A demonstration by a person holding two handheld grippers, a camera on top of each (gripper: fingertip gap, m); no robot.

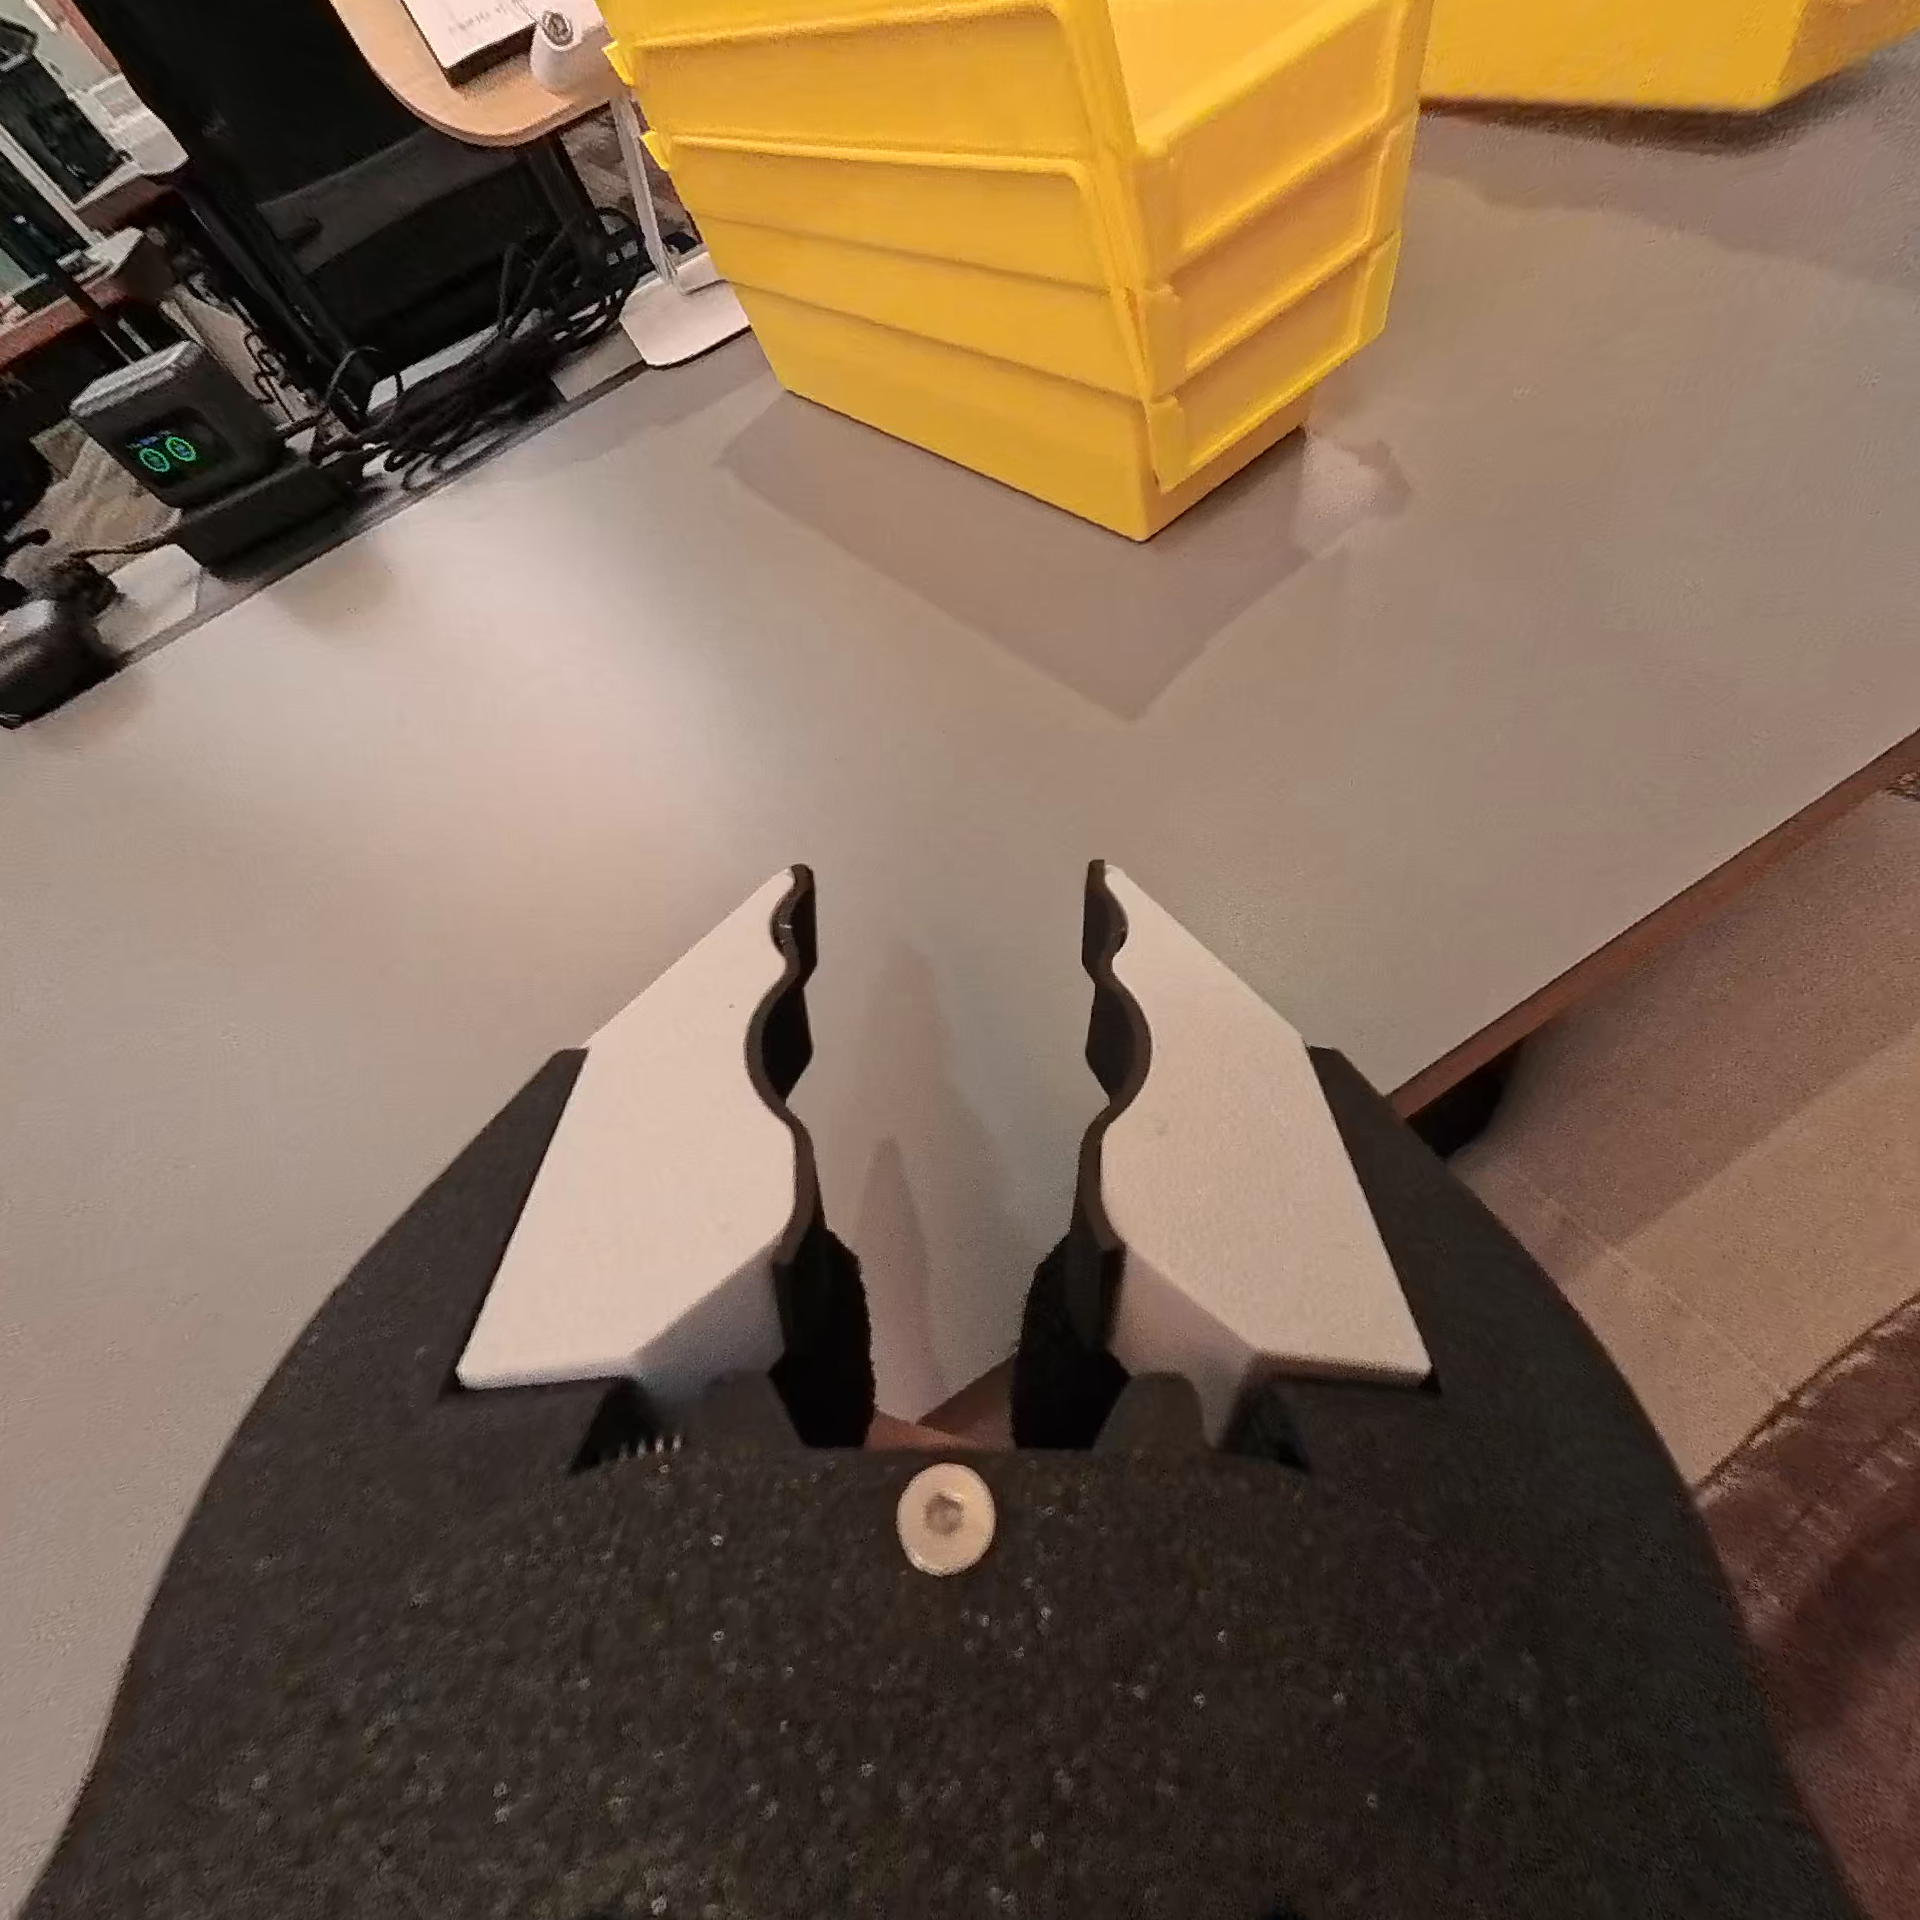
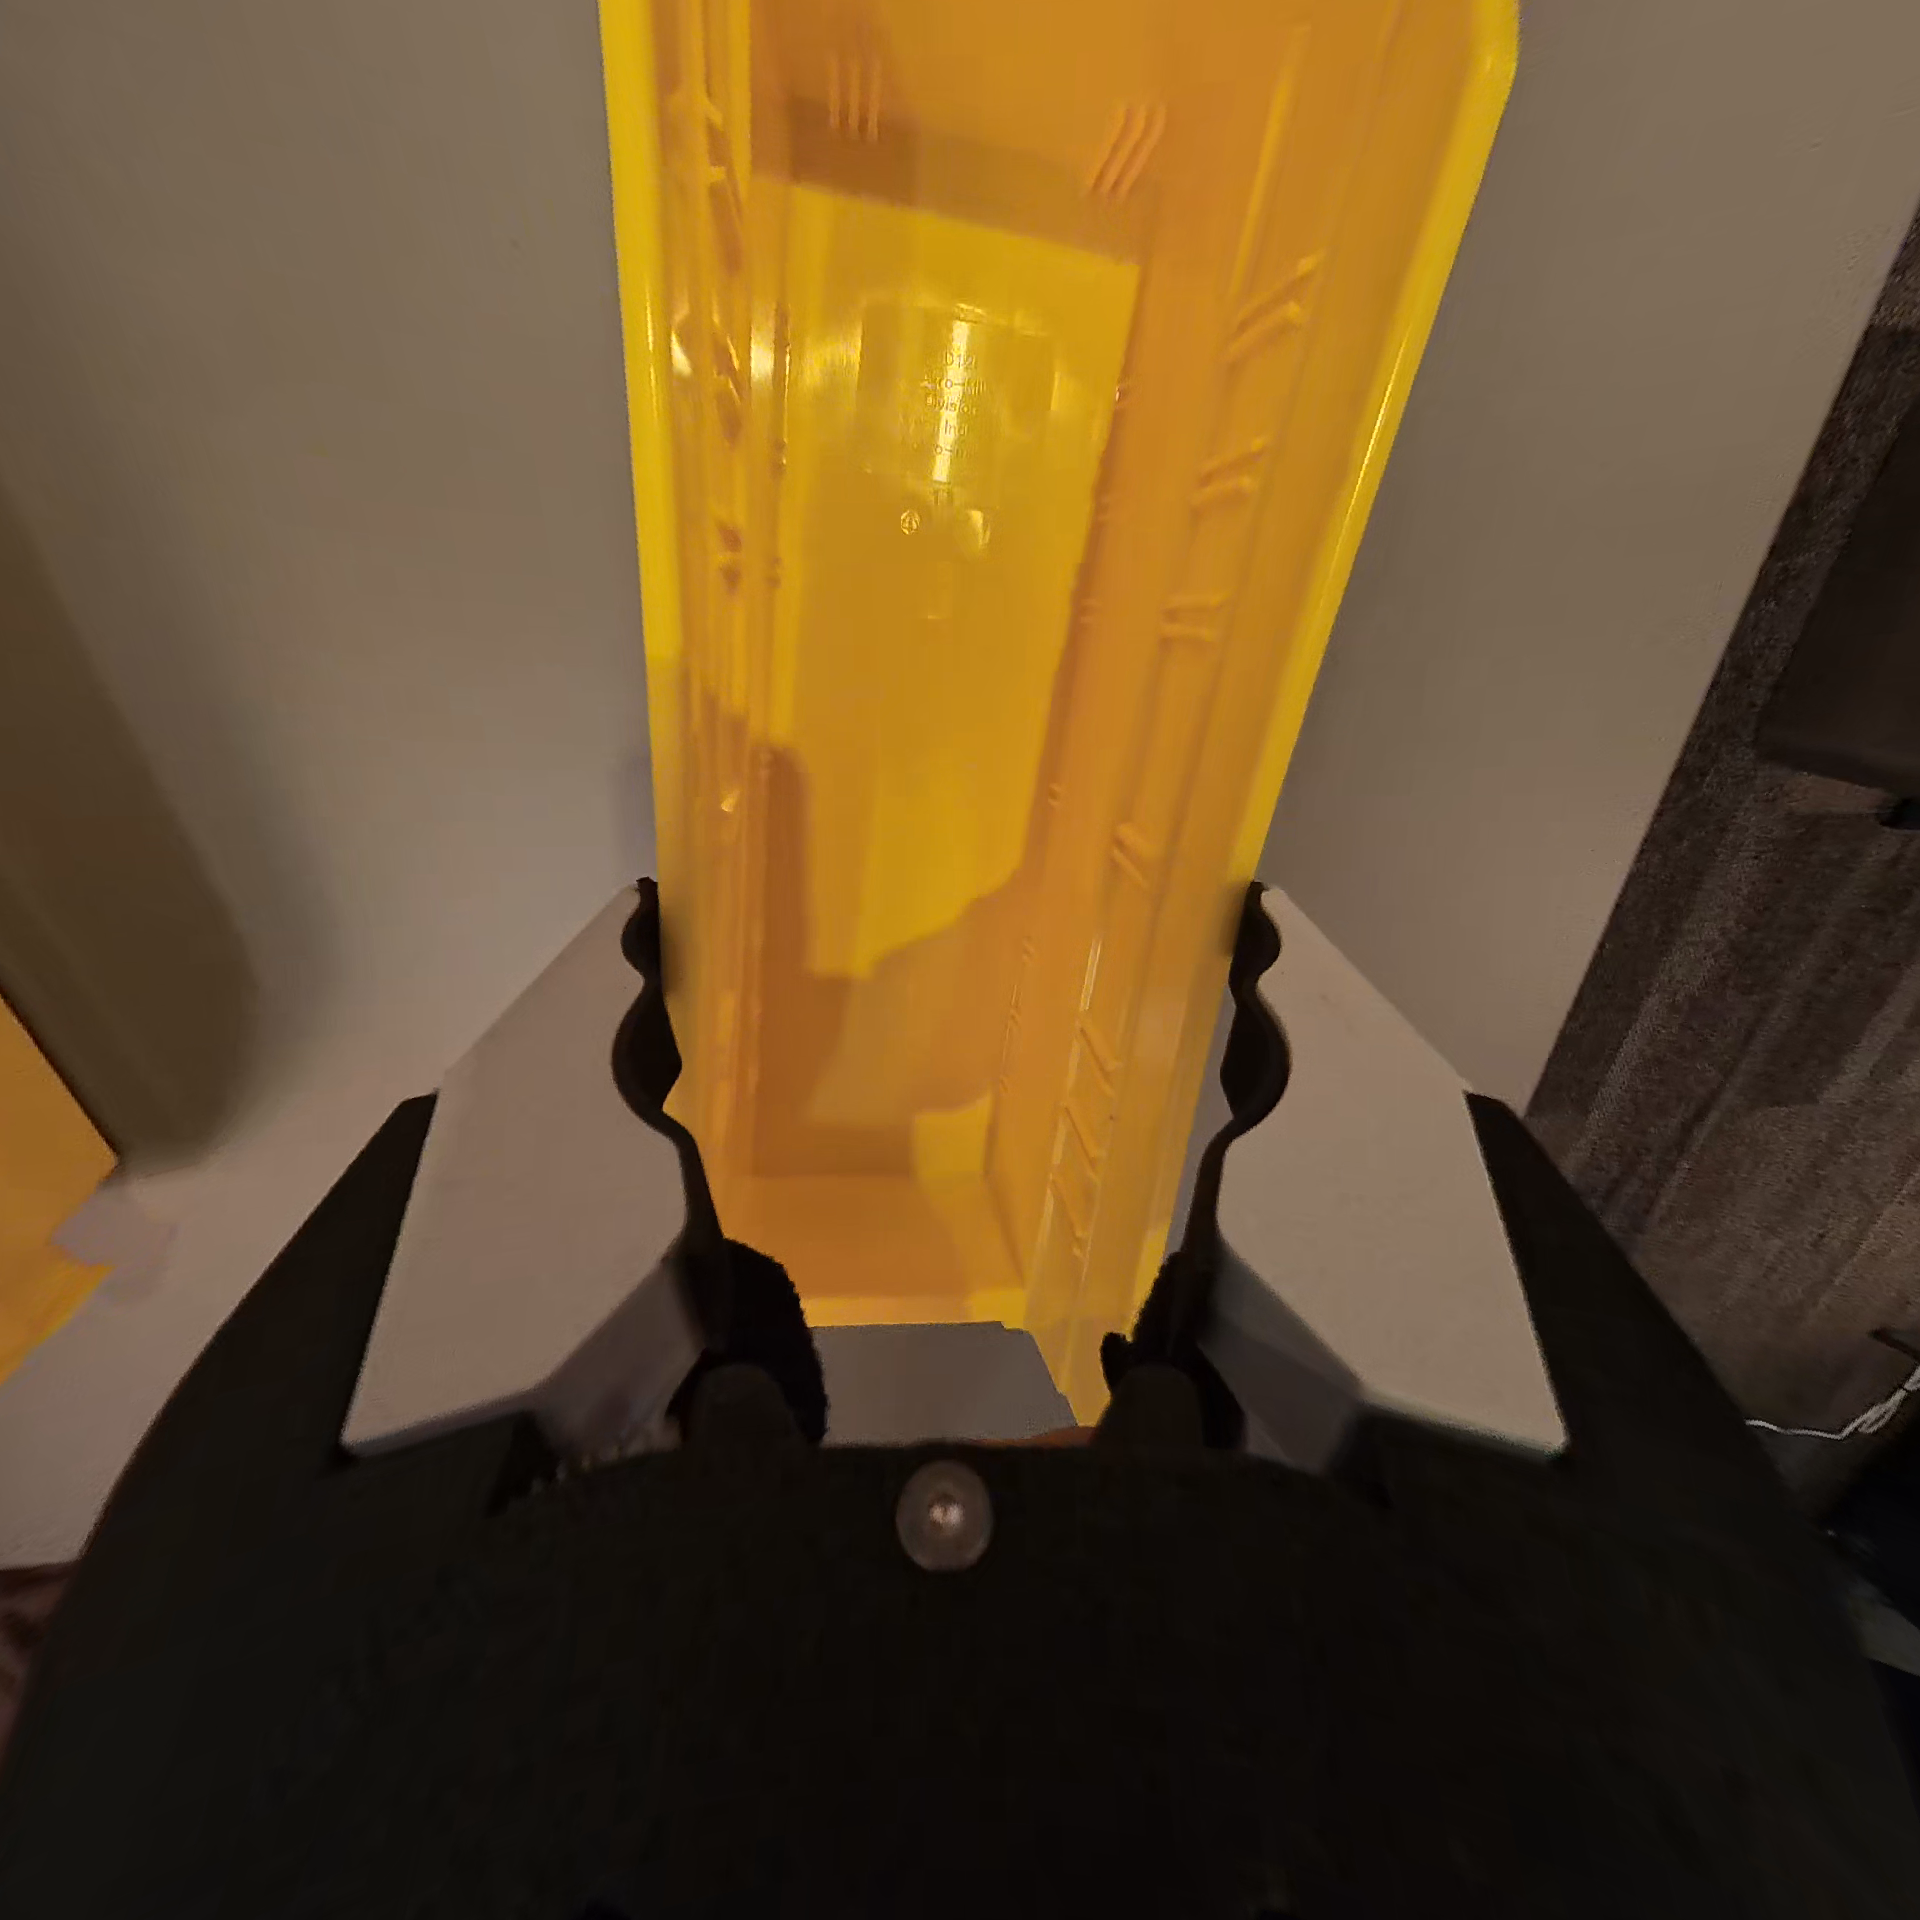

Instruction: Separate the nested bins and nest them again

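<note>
A stack of nested yellow bins [image 1: 1039, 260] stands on the grey table [image 1: 520, 831] ahead of my left gripper [image 1: 951, 883]. That gripper is open and empty, a little above the table and well short of the stack. Another yellow bin [image 1: 1610, 52] lies at the far right. In the right wrist view my right gripper [image 2: 951, 894] straddles the near end of a single yellow bin [image 2: 987, 571]. I look down into its inside. The fingers [image 2: 520, 1143] press on its two long outer walls. Whether this bin rests on the table is unclear.
The table's wooden front edge [image 1: 1621, 935] runs to the right of the left gripper, with carpet floor beyond. Cables and a black device [image 1: 177, 436] sit on the floor at left. A corner of another yellow bin [image 2: 42, 1195] shows at the left.
</note>
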